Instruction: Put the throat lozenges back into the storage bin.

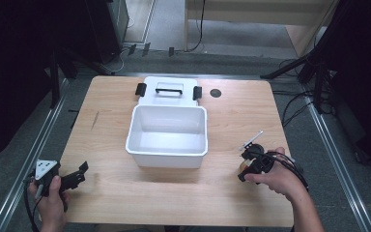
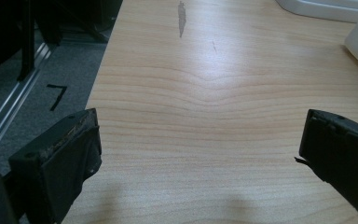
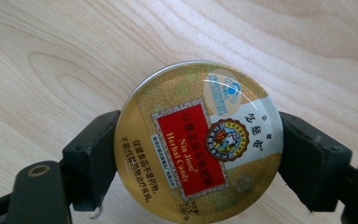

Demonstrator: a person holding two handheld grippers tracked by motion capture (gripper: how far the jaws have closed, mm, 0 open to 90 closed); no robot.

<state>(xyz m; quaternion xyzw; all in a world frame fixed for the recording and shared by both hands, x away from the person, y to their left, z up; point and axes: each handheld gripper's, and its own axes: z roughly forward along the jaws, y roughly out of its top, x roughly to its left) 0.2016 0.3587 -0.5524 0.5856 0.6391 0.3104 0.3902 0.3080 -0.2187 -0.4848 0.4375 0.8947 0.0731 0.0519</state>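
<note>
Lower right of the high view: right gripper (image 1: 249,166), fingers clamped on a round gold candy tin (image 3: 198,140) just above the worktop (image 1: 125,193). Lower left: left gripper (image 1: 75,176), fingers spread wide, nothing between them.

The white bin (image 1: 167,135) stands open-topped in the middle of the table (image 1: 121,193), its lid (image 1: 169,90) lying flat just behind it at 12 o'clock. From the right gripper (image 1: 249,166), the bin's wall blocks the way at 10 o'clock; bare wood runs free at 9 o'clock. From the left gripper (image 1: 77,175), open tabletop stretches toward 12 o'clock, and the bin's corner rises at 2 o'clock.
</note>
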